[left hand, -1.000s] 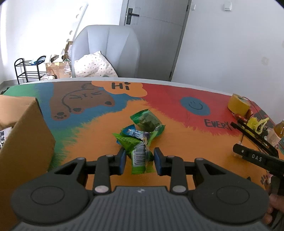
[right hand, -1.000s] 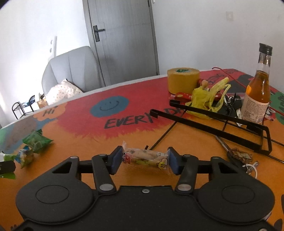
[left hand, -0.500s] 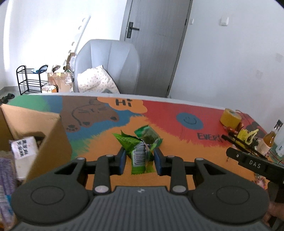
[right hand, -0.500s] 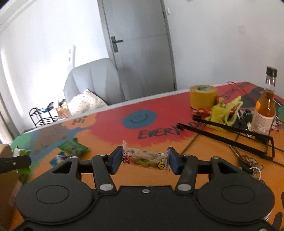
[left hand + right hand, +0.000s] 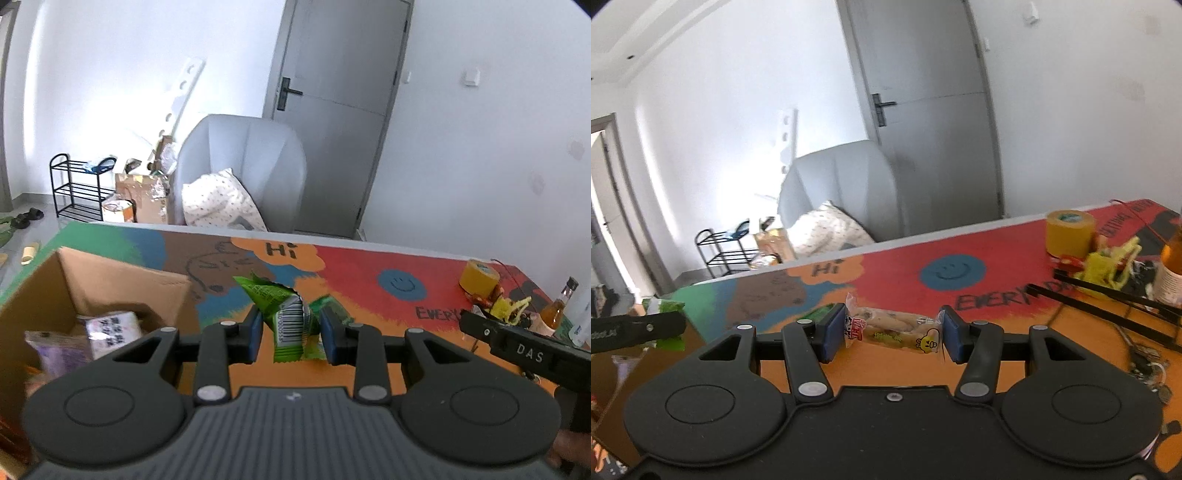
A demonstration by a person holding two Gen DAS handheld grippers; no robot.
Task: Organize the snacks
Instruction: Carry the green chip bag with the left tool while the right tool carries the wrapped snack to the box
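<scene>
- The green snack packet [image 5: 286, 323] is crinkled glossy foil with a white barcode panel; it stands nearly upright, long axis vertical, one pointed corner leaning up to the left.
- The left gripper [image 5: 291, 334] has its blue pads pressed on this packet from both sides, the jaws only a little apart, and holds it above the table.
- The sausage-shaped snack [image 5: 894, 330] is in clear smooth plastic with a small yellow cartoon face at one end; its long axis lies crosswise, from pad to pad.
- The right gripper [image 5: 894, 334] clamps it by its two ends (jaws about half open), also off the table.
- The cardboard box [image 5: 122, 280] is open, matte brown, just left of the left gripper, with wrapped packets inside.
- The table [image 5: 369, 266] is flat and painted orange, red, blue and green.
- A yellow tape roll [image 5: 1070, 233], round and thick, stands at the far right.
</scene>
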